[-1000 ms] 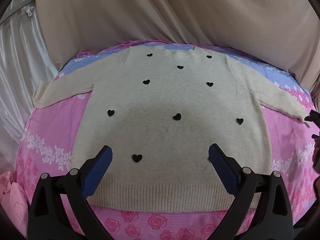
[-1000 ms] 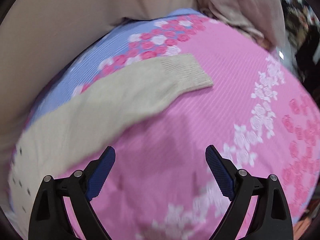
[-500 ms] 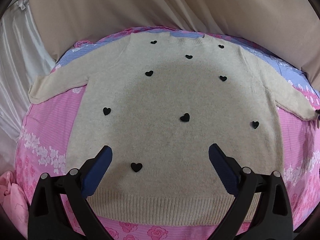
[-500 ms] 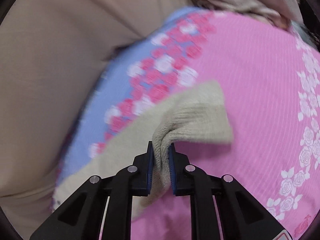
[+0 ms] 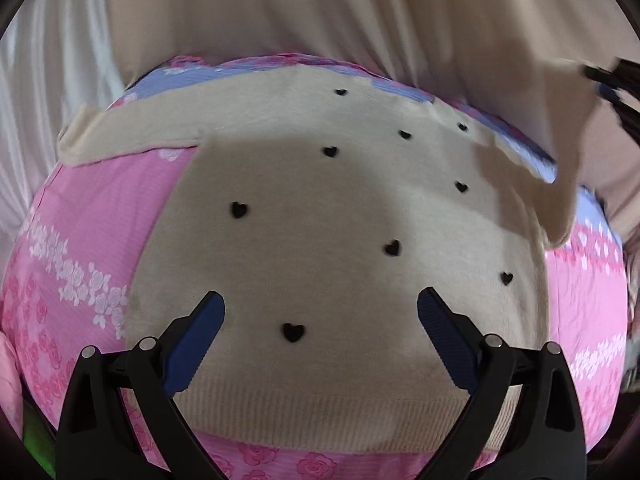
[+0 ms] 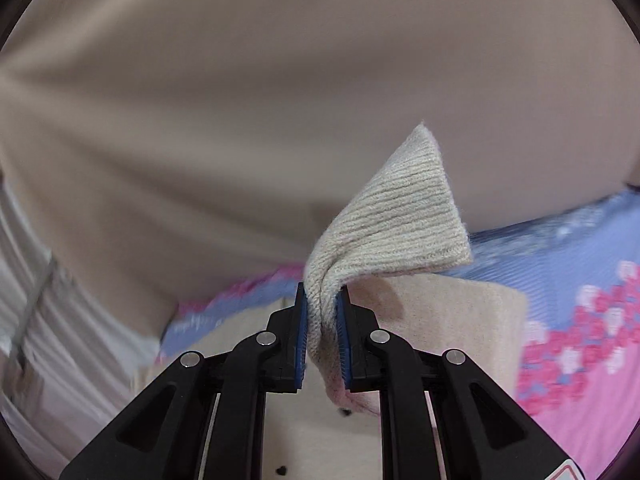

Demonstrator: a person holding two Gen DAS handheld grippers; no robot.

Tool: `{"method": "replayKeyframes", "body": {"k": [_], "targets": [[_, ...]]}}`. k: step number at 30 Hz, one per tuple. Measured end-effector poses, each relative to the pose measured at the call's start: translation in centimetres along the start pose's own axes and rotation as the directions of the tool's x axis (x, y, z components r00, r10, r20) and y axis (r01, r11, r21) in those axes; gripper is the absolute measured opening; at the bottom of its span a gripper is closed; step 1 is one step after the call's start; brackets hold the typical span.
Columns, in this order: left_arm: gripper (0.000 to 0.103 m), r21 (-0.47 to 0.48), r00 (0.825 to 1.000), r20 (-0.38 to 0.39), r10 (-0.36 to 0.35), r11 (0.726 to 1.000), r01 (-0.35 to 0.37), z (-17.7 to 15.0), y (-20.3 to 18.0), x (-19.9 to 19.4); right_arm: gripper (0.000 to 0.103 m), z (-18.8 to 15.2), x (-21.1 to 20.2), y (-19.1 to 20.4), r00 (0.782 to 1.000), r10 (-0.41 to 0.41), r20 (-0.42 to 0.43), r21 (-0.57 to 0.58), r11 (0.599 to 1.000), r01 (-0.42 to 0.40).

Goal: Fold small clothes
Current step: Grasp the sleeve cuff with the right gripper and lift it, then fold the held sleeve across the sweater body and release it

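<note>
A cream knit sweater [image 5: 340, 240] with small black hearts lies flat on a pink floral bedspread [image 5: 92, 240]. My left gripper [image 5: 320, 320] is open and empty, hovering over the sweater's lower part near the ribbed hem. My right gripper [image 6: 322, 312] is shut on the ribbed cuff [image 6: 400, 216] of the right sleeve and holds it lifted. In the left wrist view that sleeve [image 5: 556, 152] rises from the shoulder toward the right gripper [image 5: 612, 80] at the upper right. The left sleeve [image 5: 120, 136] lies stretched out flat.
A beige curtain [image 5: 320, 12] hangs behind the bed, with white drapes [image 5: 44, 80] at the left. The bedspread turns blue [image 6: 560, 256] along the far edge. A pink cloth [image 5: 8, 380] lies at the lower left.
My right gripper closed on the right sleeve's cuff and lifted it off the bed, swinging it inward over the sweater. My left gripper stayed open and shifted a little over the body.
</note>
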State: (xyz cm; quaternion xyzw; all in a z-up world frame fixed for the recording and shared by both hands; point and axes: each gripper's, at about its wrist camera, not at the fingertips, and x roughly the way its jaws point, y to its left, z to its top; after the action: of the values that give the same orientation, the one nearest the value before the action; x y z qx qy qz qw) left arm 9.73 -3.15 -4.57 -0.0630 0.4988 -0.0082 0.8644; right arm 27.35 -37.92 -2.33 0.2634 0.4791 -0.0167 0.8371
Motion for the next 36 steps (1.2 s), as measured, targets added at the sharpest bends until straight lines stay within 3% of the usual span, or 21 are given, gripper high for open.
{"method": "replayKeyframes", "body": {"k": [2,5,6,9,13,15,16,19,22,26,28,29,30,31,34,36], "targets": [[0.095,-0.036,1.0,0.004,0.002,0.999,-0.002,-0.1,1.5,-0.1,0.014,-1.8,4.7,3.7,0.996,0.018,-0.093,-0.07,0.997,-0.024],[0.095,-0.095,1.0,0.002,0.018,0.995,-0.018,-0.4,3.7,-0.1,0.021,-5.6,11.5,7.6,0.976,-0.022,-0.216,-0.173,0.985,-0.016],[0.095,-0.116,1.0,-0.001,0.028,0.993,-0.028,-0.5,4.5,0.0,0.027,-6.9,13.6,8.4,0.965,-0.041,-0.258,-0.195,0.981,-0.011],[0.095,-0.165,0.999,-0.008,0.044,0.985,-0.045,-0.7,6.6,0.2,0.029,-11.3,18.3,10.0,0.92,-0.146,-0.364,-0.306,0.951,0.03],[0.095,-0.235,0.998,-0.016,0.065,0.97,-0.067,-0.7,9.0,0.7,0.033,-15.0,16.6,10.8,0.914,-0.218,-0.342,-0.417,0.907,0.06],[0.095,-0.276,0.998,-0.022,0.058,0.959,-0.062,-0.7,10.1,1.3,0.05,-16.0,15.9,10.3,0.908,-0.26,-0.329,-0.444,0.891,0.095],[0.095,-0.289,0.998,-0.025,0.054,0.956,-0.059,-0.6,10.3,1.6,0.052,-16.2,15.8,10.7,0.906,-0.273,-0.322,-0.462,0.881,0.101],[0.095,-0.294,0.999,-0.028,0.047,0.954,-0.053,0.0,10.3,2.3,0.052,-17.3,16.3,10.2,0.895,-0.274,-0.353,-0.502,0.862,0.066],[0.095,-0.28,0.999,-0.016,0.047,0.959,-0.049,0.6,9.5,2.4,0.06,-17.9,18.2,11.2,0.89,-0.284,-0.357,-0.545,0.837,0.049],[0.095,-0.268,0.998,-0.02,0.062,0.961,-0.065,0.9,9.4,2.6,0.061,-19.1,21.2,13.1,0.881,-0.317,-0.351,-0.623,0.781,0.033],[0.095,-0.279,0.997,-0.031,0.074,0.957,-0.08,0.8,9.9,2.8,0.046,-19.7,22.8,13.6,0.872,-0.351,-0.34,-0.679,0.734,0.031],[0.095,-0.29,0.996,-0.04,0.081,0.953,-0.089,0.7,10.4,3.0,0.018,-19.5,23.0,13.8,0.882,-0.335,-0.331,-0.684,0.729,0.02],[0.095,-0.298,0.995,-0.046,0.087,0.949,-0.097,0.7,10.8,3.1,0.016,-19.0,23.2,13.9,0.883,-0.34,-0.323,-0.684,0.728,0.03],[0.095,-0.307,0.994,-0.048,0.094,0.946,-0.104,0.6,11.1,3.1,0.016,-17.6,22.9,14.1,0.89,-0.323,-0.322,-0.651,0.758,0.04],[0.095,-0.321,0.992,-0.046,0.115,0.939,-0.123,0.5,12.0,3.4,0.018,-13.5,19.8,15.4,0.95,-0.217,-0.226,-0.569,0.821,0.052],[0.095,-0.321,0.992,-0.061,0.115,0.938,-0.128,0.8,12.1,4.0,0.031,-12.9,19.5,16.6,0.958,-0.178,-0.224,-0.569,0.822,0.02]]}}
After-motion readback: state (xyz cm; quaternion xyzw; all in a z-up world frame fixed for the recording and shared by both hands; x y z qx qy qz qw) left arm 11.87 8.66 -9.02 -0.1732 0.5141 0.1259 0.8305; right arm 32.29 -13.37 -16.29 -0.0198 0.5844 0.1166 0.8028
